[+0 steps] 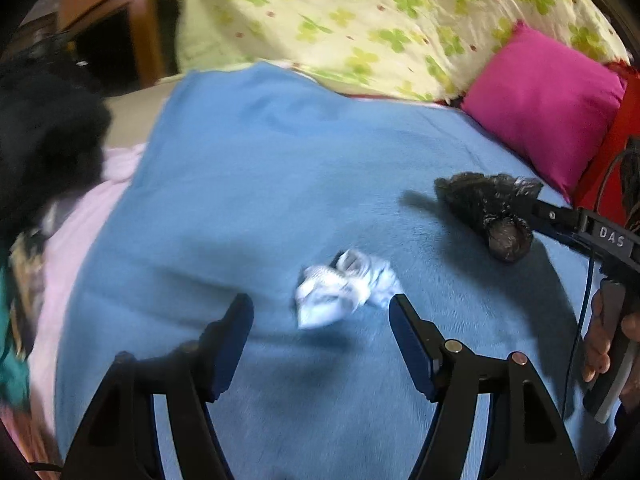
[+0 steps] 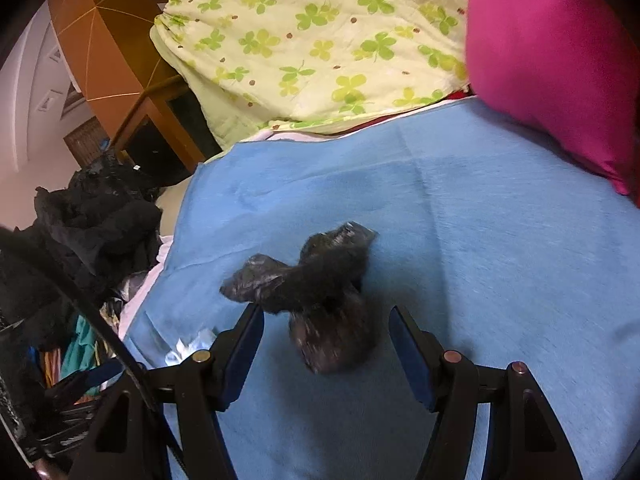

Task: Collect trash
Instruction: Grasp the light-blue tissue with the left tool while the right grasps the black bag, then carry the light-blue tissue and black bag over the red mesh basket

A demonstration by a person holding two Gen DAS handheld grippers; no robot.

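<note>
Left wrist view shows a crumpled white tissue (image 1: 346, 288) lying on the blue blanket (image 1: 260, 184) that covers the bed, just ahead of the left gripper (image 1: 322, 320), whose jaws stand wide apart with nothing between them. The tissue is a soft, wrinkled wad with grey folds, blurred in the picture; its long axis runs slantwise, from the near left up toward the far right.

Farther right on the blanket lies a black plastic bag (image 1: 492, 212), twisted into a knot-like bundle, shiny and creased. Its long axis slants too: a rounded lump sits at the near end and a flared, ruffled end lies toward the far side. The right gripper (image 1: 532, 216) reaches in from the right edge and its tip meets the bag.

Right wrist view looks down on the same black plastic bag (image 2: 320, 288). The rounded lump sits between the jaws of the right gripper (image 2: 326, 326), which stand wide and do not clamp it. 2 ruffled lobes spread away from the lump, 1 to the left and 1 toward the far side of the bed. The white tissue (image 2: 188, 346) peeks out beside the left finger.

A pink pillow (image 1: 548, 104) rests at the bed's far right corner, with a clover-print quilt (image 1: 360, 20) heaped along the far edge. Dark clothing (image 2: 96, 216) is piled off the bed's left edge.
</note>
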